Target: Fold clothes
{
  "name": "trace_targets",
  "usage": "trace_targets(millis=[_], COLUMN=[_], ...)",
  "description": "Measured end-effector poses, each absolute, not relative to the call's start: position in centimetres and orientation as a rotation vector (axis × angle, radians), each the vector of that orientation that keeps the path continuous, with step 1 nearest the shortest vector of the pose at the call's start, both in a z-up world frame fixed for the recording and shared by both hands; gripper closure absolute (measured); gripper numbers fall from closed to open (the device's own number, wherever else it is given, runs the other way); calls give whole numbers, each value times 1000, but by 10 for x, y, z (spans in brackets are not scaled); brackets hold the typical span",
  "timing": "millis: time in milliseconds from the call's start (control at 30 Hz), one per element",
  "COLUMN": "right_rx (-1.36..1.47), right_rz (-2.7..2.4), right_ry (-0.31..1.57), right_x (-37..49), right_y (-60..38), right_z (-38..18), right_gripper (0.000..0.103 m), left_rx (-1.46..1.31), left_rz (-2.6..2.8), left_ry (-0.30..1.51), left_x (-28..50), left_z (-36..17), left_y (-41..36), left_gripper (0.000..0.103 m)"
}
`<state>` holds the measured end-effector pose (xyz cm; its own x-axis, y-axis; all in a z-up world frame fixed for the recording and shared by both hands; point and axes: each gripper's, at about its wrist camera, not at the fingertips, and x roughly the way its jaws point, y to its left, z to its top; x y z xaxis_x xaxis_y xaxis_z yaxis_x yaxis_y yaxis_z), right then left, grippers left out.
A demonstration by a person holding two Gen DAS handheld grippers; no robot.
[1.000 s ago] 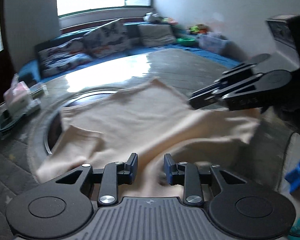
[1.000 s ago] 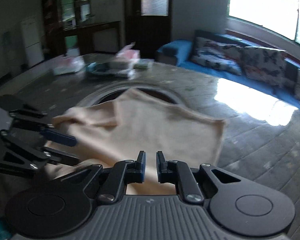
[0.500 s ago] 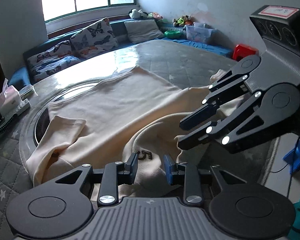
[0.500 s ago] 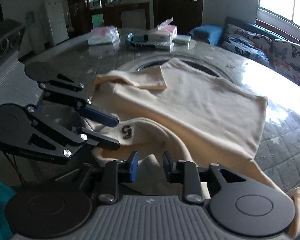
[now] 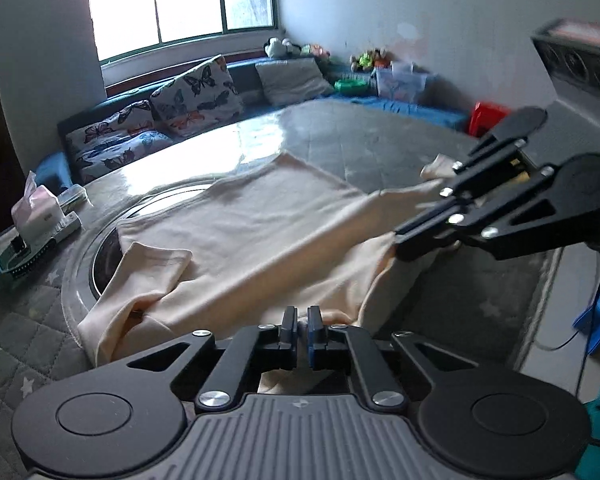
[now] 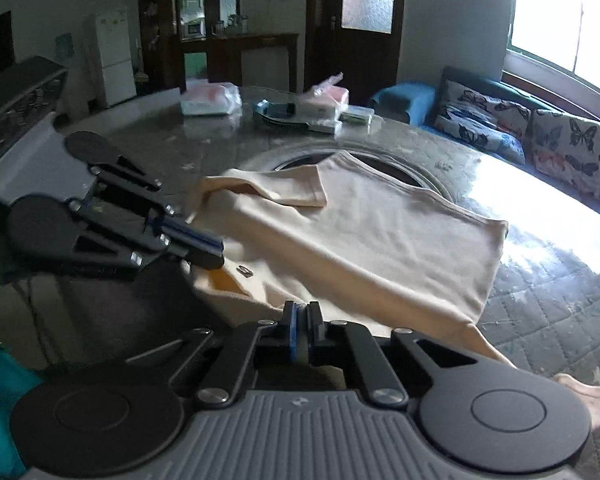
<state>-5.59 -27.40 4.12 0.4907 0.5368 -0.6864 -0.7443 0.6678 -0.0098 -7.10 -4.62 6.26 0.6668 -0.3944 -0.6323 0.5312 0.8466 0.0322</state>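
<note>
A cream T-shirt (image 5: 260,240) (image 6: 380,240) lies spread on a round grey quilted table (image 5: 360,140), one sleeve folded over its body. In the left wrist view, my left gripper (image 5: 302,322) is shut on the shirt's near edge, with pale cloth pinched between the pads. My right gripper (image 5: 400,246) comes in from the right, shut on the same edge farther along. The right wrist view shows the right gripper (image 6: 301,312) shut on the cloth and the left gripper (image 6: 212,252) at the left. The hem is raised and stretched between them.
A glass turntable ring (image 5: 104,256) lies under the shirt's far side. A tissue box (image 5: 36,208) and packets (image 6: 300,112) sit beyond it. The table edge (image 5: 540,300) drops off near the grippers, with a blue object (image 5: 598,316) on the floor. A sofa with butterfly cushions (image 5: 196,96) runs behind.
Both grippers' jaws have closed onto the shirt's near edge. The two grippers have drawn apart, and the slack fold between them is now pulled up and taut.
</note>
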Motion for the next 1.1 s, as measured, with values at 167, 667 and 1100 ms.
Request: trace_targets(millis=[167, 667, 1100], right_rx=[-366, -350, -334], right_rz=[849, 802, 796], right_ry=[778, 785, 783], right_x=[-71, -28, -28], right_y=[-278, -261, -263], right_z=[36, 18, 11], right_gripper=[99, 93, 83], left_rx=[244, 218, 245], left_rz=[-599, -542, -588], left_ry=[675, 695, 719], left_x=[-82, -32, -37], left_z=[60, 52, 32], left_y=[-38, -51, -48], left_gripper=[98, 94, 94])
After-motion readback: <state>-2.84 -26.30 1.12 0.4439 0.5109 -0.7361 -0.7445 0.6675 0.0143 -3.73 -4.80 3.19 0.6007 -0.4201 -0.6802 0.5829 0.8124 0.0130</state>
